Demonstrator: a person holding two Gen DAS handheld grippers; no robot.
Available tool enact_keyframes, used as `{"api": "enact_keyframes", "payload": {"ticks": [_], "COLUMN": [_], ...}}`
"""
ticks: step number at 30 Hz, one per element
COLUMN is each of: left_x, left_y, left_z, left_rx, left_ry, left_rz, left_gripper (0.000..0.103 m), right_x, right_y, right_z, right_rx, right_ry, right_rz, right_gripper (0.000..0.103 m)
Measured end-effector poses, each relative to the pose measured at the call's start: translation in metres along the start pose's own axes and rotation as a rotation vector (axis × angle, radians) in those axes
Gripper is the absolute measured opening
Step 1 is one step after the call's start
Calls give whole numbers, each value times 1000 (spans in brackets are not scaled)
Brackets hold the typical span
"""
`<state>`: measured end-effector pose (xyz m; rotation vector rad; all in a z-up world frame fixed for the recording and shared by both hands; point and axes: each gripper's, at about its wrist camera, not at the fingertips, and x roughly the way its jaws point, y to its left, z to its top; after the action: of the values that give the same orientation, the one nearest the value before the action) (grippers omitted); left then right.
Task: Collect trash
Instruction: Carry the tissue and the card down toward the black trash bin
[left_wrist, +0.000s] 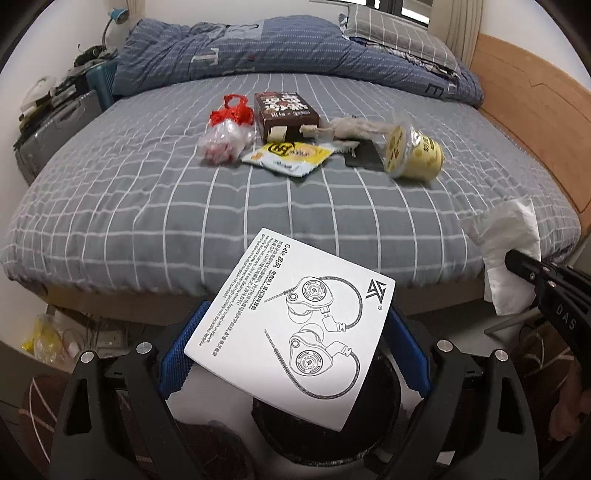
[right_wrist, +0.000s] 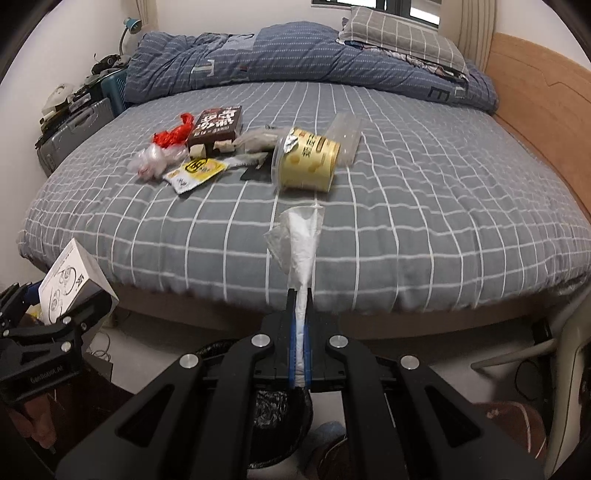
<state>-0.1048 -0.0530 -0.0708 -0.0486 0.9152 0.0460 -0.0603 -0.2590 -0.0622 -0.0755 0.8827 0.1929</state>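
Above the black-lined bin (right_wrist: 280, 406) at six o'clock, the left gripper (left_wrist: 295, 343) clamps a white earphone box (left_wrist: 291, 328) and the right gripper (right_wrist: 299, 332) pinches a tissue (right_wrist: 299, 240), so release looks next, with more trash (left_wrist: 295, 136) at twelve o'clock on the bed (left_wrist: 147, 206).

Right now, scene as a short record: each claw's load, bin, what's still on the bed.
left claw: shut on white earphone box
right claw: shut on white tissue
bin: black-lined, on the floor below both claws
bed: grey checked sheet
left on bed: red bag, brown box, yellow packet, yellow cup
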Motion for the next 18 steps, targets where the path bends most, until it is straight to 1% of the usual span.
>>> {"api": "enact_keyframes", "payload": {"ticks": [3,7,12,15,18], "left_x": [-6,-5,-3,4,20], "left_y": [2,9,11,14,18], "left_z": [-11,-26,-37,-45,-57], "left_rx": [4,-16,-11,-10,-9], "left_ry": [4,45,67,95,134], "left_rz": [15,10,24,8,18], "left_gripper": [88,88,88,88,88], "right_x": [-2,-2,0,9,21], "right_y": [5,16,25,30,34], "right_z": [-10,-24,-40,-47,-56], "right_rx": [-7,-26,-24,-28,-29], "right_ry": [22,59,104,135,165], "right_rz": [12,21,35,46,52], "right_gripper": [2,2,2,2,2]}}
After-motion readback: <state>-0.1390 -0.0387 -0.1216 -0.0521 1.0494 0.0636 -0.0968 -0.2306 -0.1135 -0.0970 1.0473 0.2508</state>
